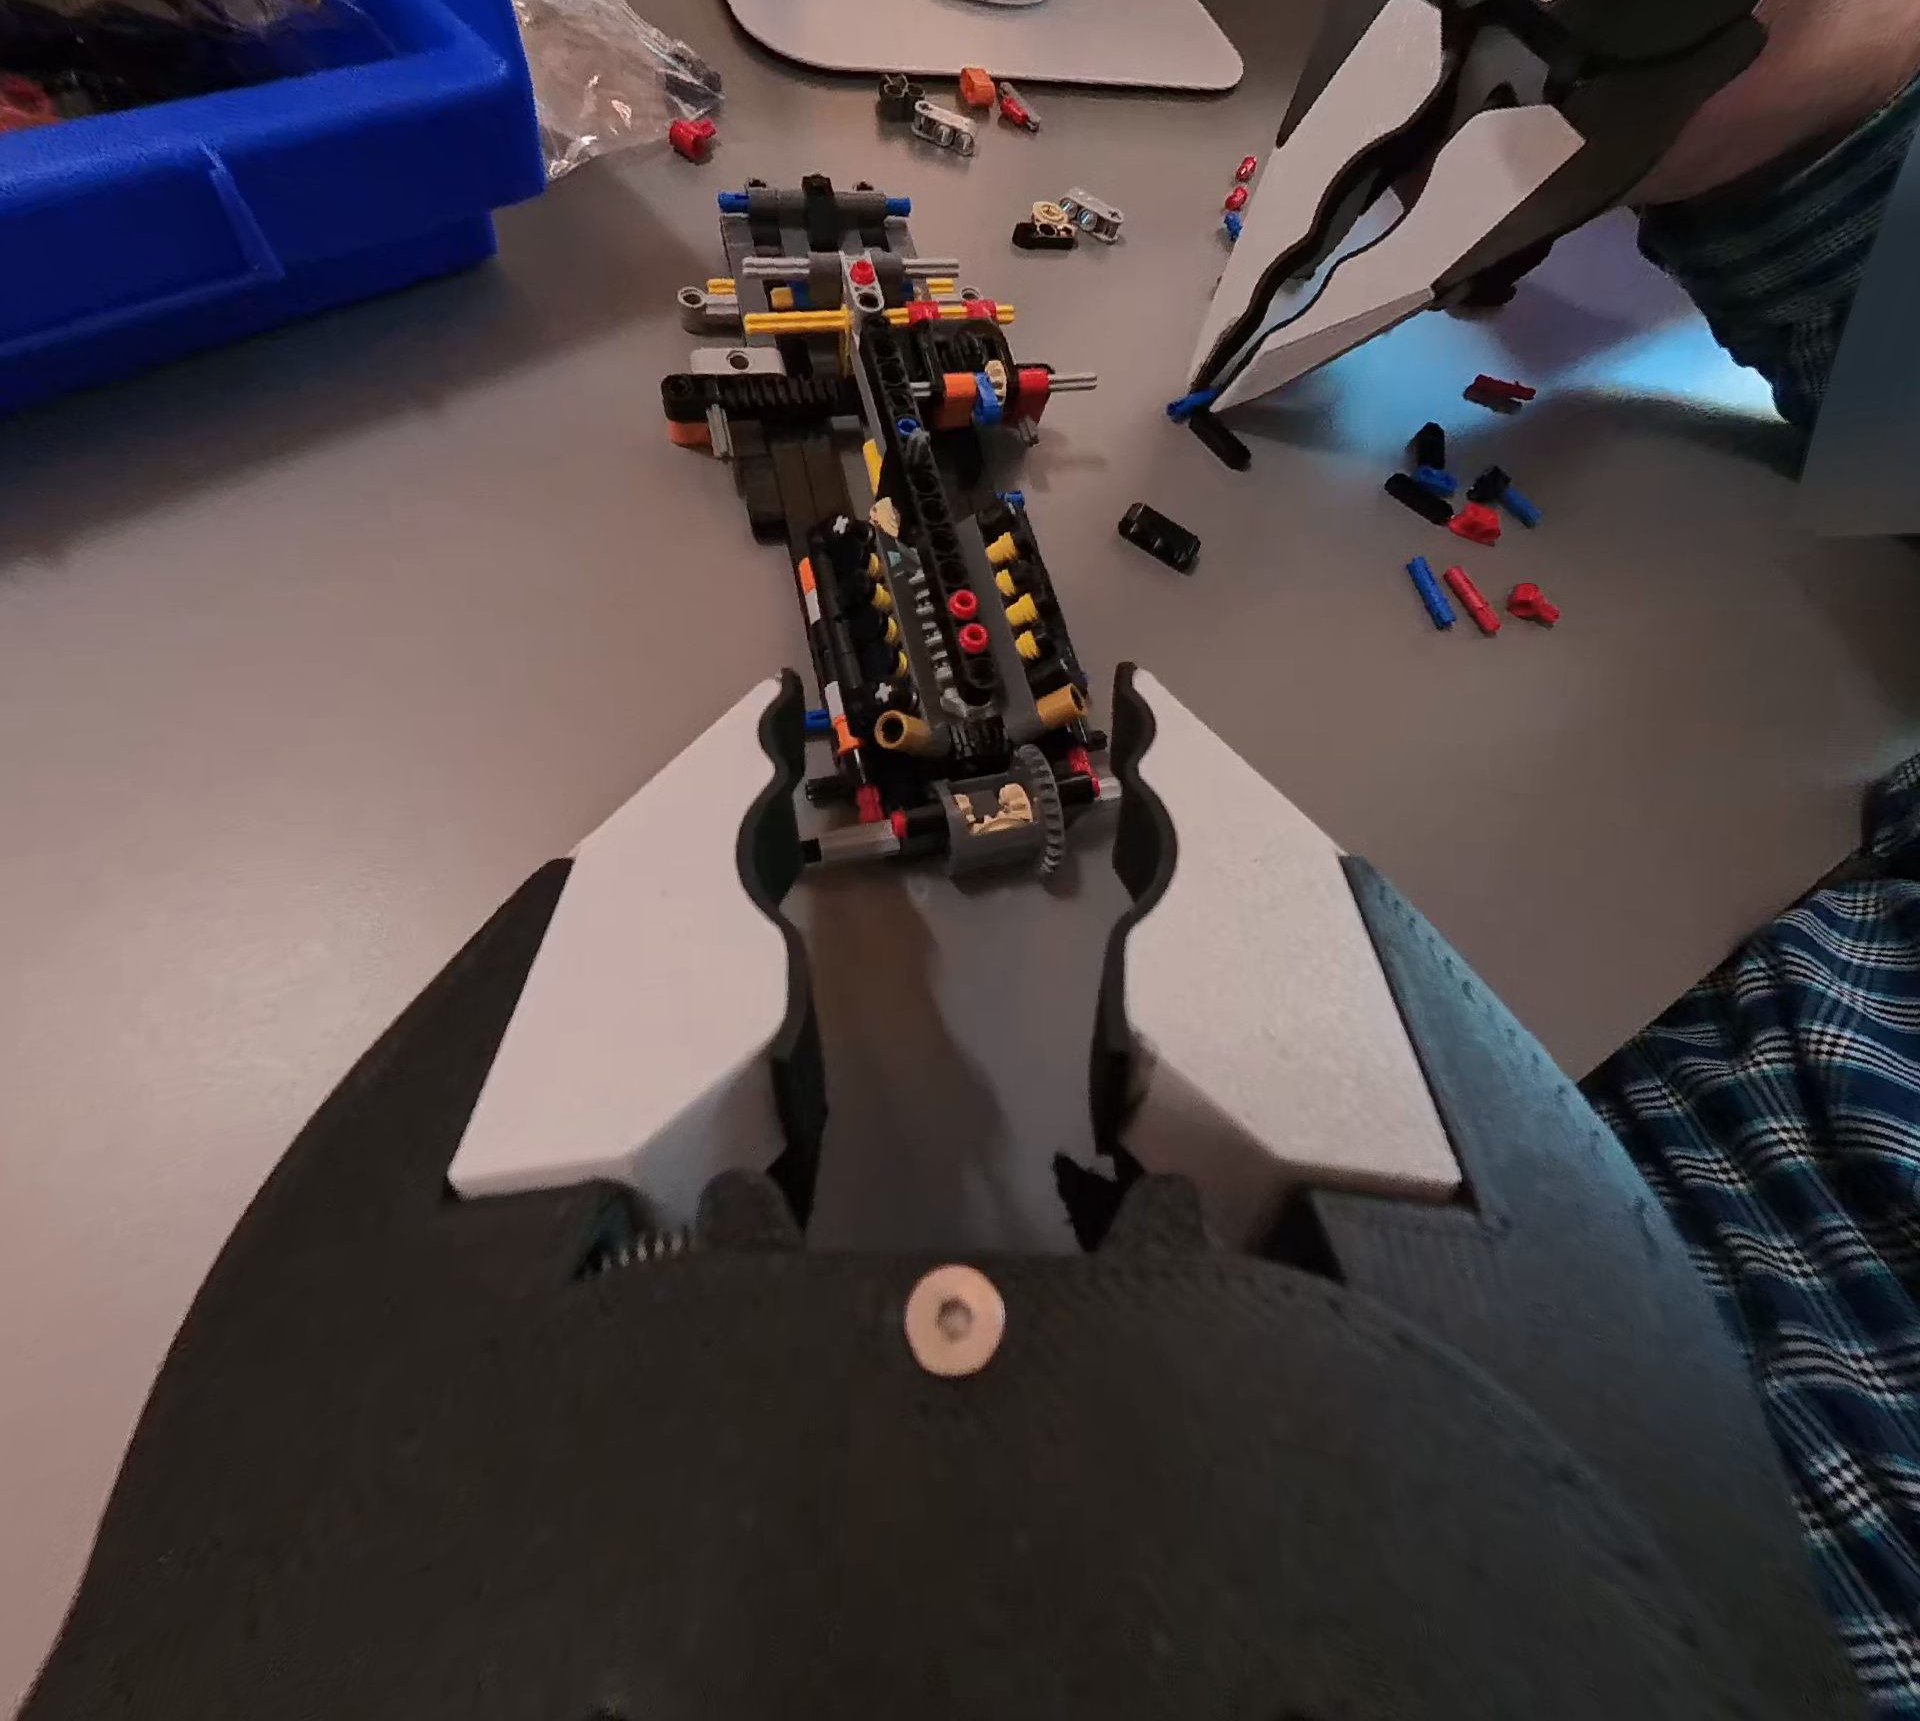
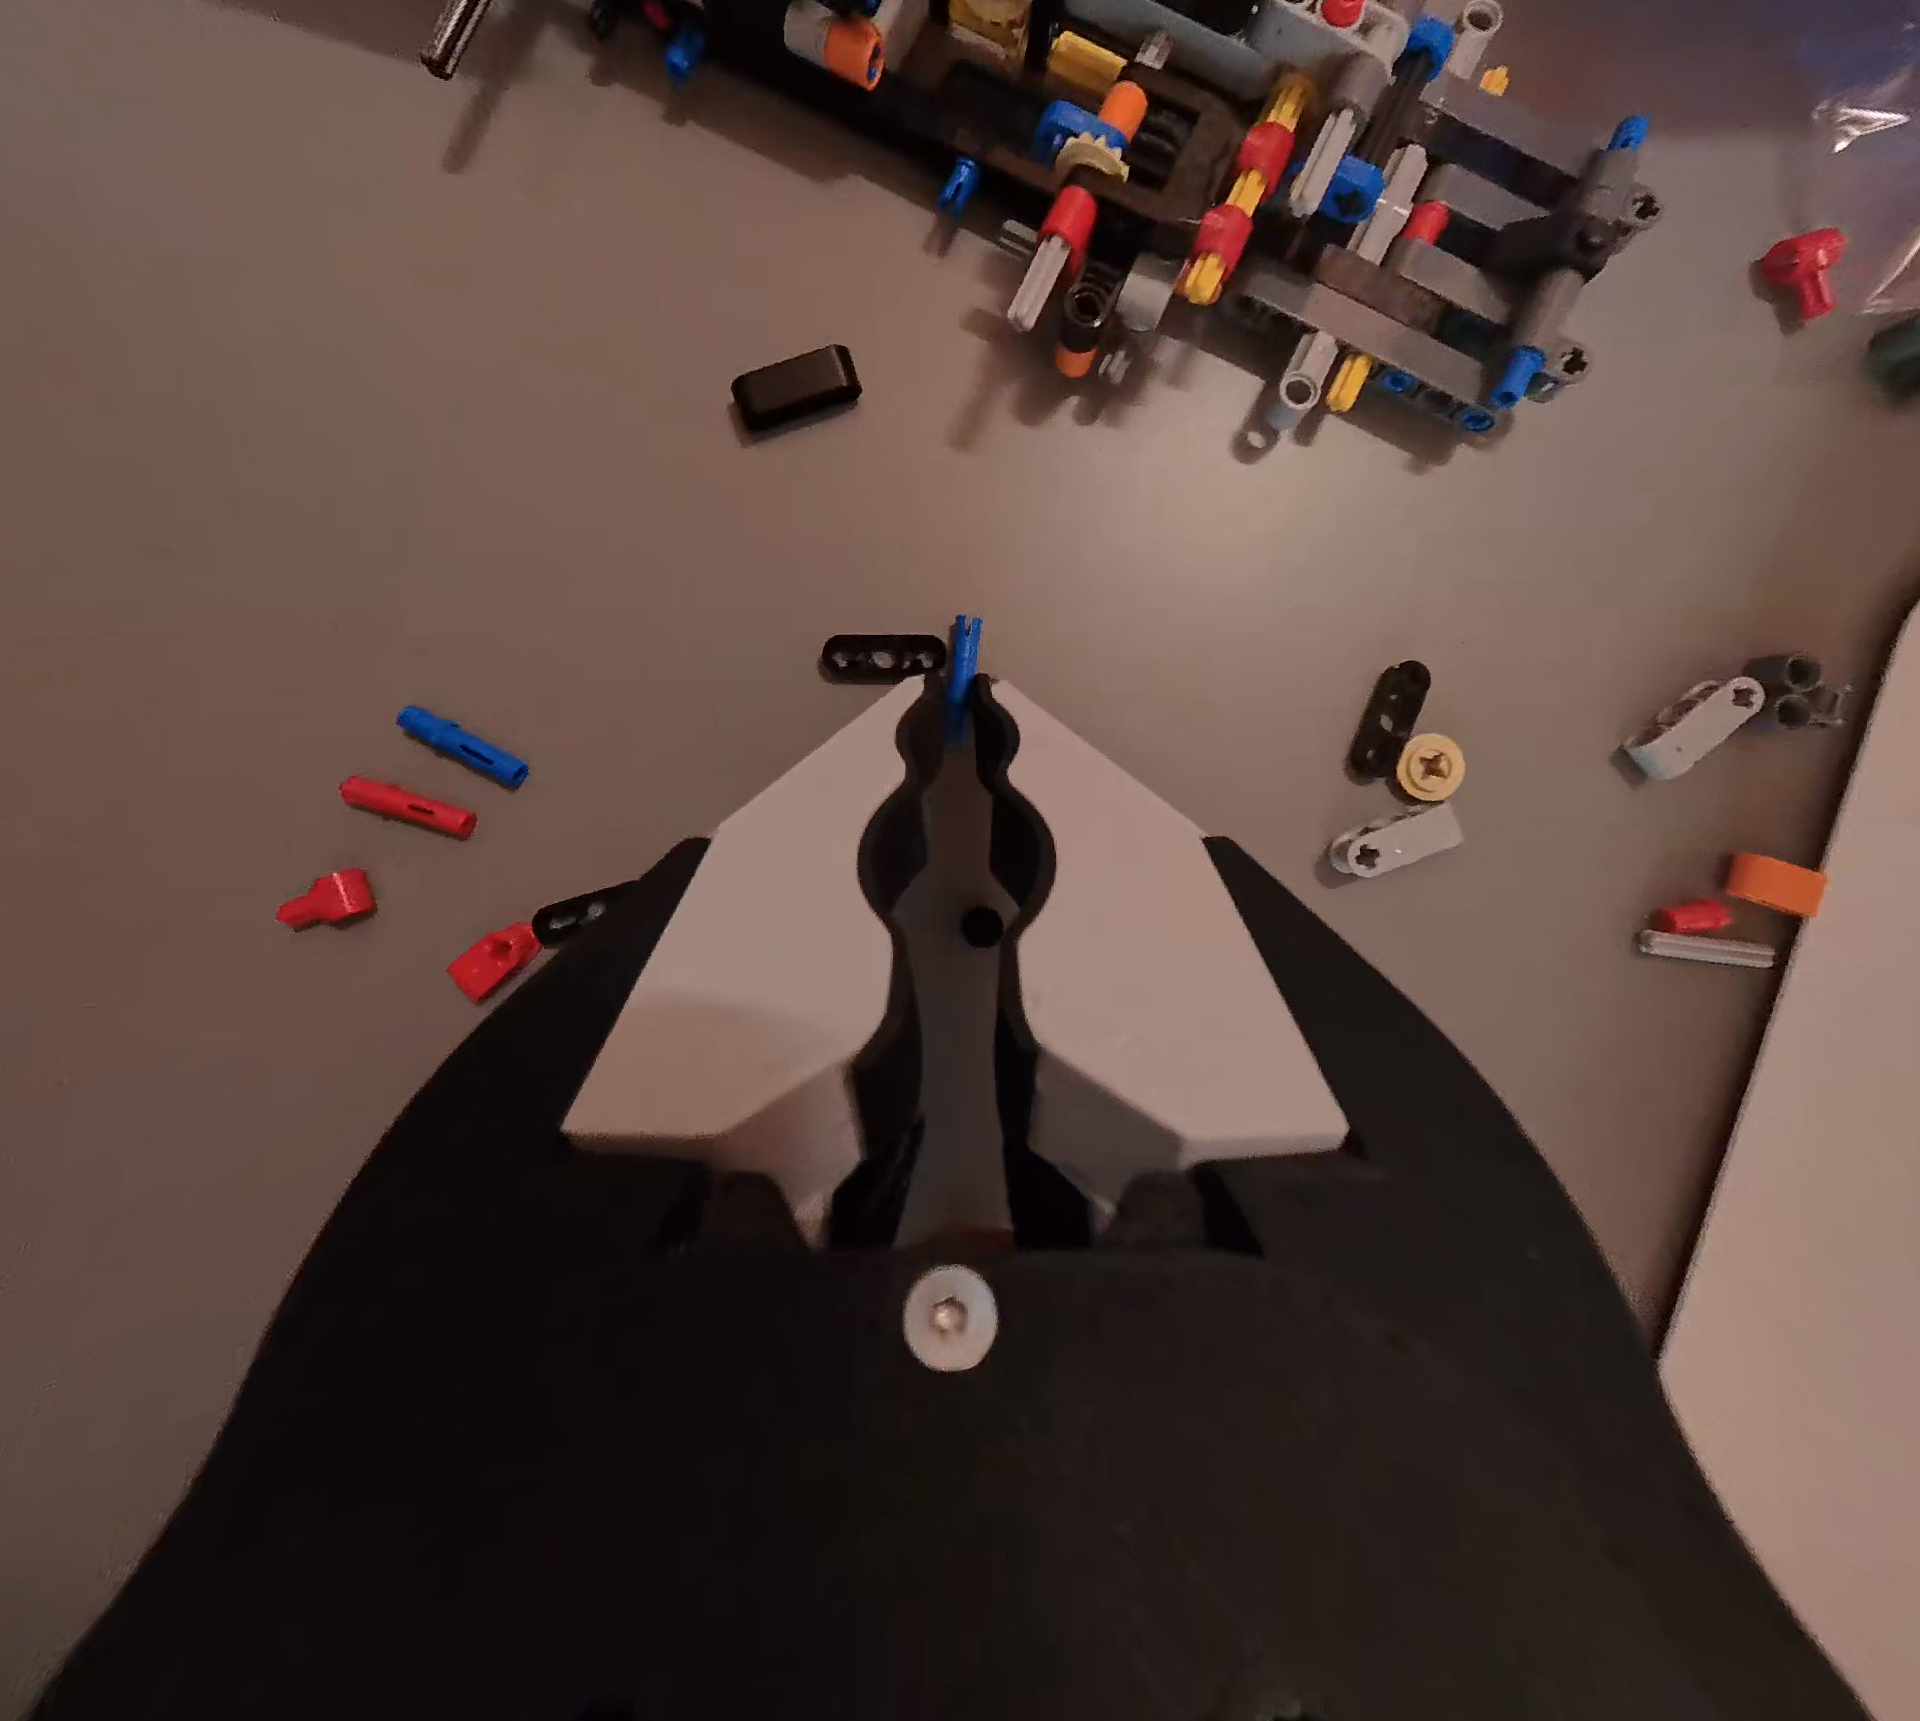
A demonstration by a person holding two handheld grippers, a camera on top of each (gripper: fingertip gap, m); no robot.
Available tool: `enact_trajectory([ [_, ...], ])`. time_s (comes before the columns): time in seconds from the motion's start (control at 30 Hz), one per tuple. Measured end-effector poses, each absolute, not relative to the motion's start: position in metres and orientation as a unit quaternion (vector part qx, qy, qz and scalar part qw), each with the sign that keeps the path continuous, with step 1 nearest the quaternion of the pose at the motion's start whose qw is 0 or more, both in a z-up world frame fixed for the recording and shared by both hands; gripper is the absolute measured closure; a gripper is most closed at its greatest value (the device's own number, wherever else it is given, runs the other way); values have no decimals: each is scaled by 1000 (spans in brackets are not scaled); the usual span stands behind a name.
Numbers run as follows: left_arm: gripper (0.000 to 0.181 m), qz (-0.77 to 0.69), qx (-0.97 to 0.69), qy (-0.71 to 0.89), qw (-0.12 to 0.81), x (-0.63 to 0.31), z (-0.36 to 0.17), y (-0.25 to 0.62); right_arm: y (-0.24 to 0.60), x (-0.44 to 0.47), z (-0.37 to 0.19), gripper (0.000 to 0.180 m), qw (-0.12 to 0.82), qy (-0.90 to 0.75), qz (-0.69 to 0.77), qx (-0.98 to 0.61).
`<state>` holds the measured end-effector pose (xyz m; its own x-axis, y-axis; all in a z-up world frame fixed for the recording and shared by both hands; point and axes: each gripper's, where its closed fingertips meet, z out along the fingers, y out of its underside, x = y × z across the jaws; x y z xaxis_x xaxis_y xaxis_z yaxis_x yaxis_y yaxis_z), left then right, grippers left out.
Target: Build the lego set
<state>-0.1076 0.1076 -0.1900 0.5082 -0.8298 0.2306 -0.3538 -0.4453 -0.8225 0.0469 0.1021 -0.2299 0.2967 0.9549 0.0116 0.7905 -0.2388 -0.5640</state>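
The long lego chassis lies on the grey table, pointing away from me; it also shows in the right wrist view. My left gripper is open, with its fingers on either side of the chassis' near end, by the grey differential gear. In the right wrist view the axle end sticks out free. My right gripper is shut on a small blue pin just above the table, next to a thin black beam. The left wrist view shows it to the right of the chassis.
A blue bin and a plastic bag lie at the far left, and a white stand base is behind. Loose red and blue pins, a black piece and grey connectors are scattered. A plaid sleeve is at the right. Tip to tip, the grippers are about 15 centimetres apart. The black piece sits 6 centimetres or so from the ends of my right fingers.
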Motion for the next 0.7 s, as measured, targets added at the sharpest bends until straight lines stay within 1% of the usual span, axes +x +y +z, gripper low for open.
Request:
enact_trajectory([
  [0.13,128,-313,-771,380,404,-101,-169,107,104,40,-210,177,278,-557,196,-758],
  [0.23,137,-290,-752,404,432,-86,-150,101,99,26,-185,178,328,-564,230,-722],
  [0.3,145,-301,-740,417,433,-67,-141,90,95,19,-172,177,356,-586,221,-694],
  [0.37,147,-324,-729,427,426,-45,-136,79,89,10,-159,177,392,-609,210,-657],
  [0.47,149,-330,-718,441,425,-24,-136,73,80,2,-148,177,414,-631,199,-626],
  [0.6,152,-253,-692,502,453,-13,-142,70,69,-4,-145,178,409,-633,220,-619],
  [0.7,158,-181,-661,552,475,-10,-145,68,66,-7,-143,178,408,-632,229,-617],
])
